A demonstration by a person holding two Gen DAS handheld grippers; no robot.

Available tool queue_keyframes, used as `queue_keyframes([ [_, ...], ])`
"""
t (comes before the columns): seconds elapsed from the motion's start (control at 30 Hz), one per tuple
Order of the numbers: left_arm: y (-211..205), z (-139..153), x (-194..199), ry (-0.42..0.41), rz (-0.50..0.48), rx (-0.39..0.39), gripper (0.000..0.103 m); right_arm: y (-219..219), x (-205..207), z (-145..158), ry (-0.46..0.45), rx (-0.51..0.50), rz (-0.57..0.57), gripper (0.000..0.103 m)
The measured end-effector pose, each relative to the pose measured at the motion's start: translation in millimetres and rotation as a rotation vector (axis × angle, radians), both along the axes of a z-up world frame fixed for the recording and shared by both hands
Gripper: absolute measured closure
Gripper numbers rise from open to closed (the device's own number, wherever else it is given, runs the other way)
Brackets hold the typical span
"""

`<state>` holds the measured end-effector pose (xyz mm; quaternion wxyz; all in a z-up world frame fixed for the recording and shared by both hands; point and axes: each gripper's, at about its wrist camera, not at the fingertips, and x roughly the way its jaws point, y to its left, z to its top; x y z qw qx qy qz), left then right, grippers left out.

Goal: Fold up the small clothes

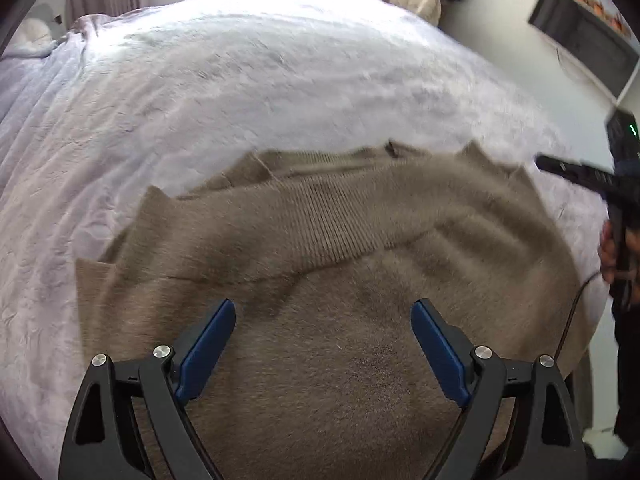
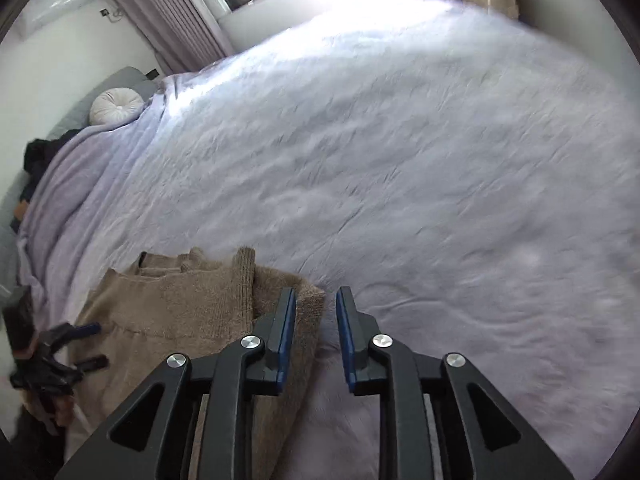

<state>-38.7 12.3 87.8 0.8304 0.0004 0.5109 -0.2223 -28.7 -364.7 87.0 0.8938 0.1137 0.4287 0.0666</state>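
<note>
A tan knitted sweater (image 1: 320, 216) lies folded on the pale lilac bedspread (image 1: 240, 80), with a ribbed sleeve laid across it. My left gripper (image 1: 324, 306) hovers over the near part of the sweater, open wide with nothing between its blue pads. In the right wrist view the sweater (image 2: 180, 304) sits at lower left. My right gripper (image 2: 317, 292) stands at its right corner with a narrow gap between the pads, which press on nothing. The left gripper (image 2: 94, 344) shows at that view's left edge. A finger (image 1: 568, 172) of the right gripper shows at the left wrist view's right edge.
The bedspread (image 2: 400, 160) stretches far beyond the sweater. A round white cushion (image 2: 116, 106) and dark clothes (image 2: 40, 152) lie at the bed's left end. A person's hand (image 1: 608, 248) and a cable (image 1: 572, 320) are at the right. A dark wall panel (image 1: 580, 36) hangs beyond.
</note>
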Motion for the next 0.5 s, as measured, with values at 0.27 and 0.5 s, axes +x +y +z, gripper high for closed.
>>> queue_keyframes([
  [0.27, -5, -16, 18, -0.025, 0.068, 0.063, 0.013, 139, -38, 10, -0.007, 0.040, 0.404, 0.017],
  [0.5, 53, -36, 19, -0.017, 0.104, 0.000, 0.013, 83, 3, -47, 0.088, 0.032, 0.162, 0.031],
])
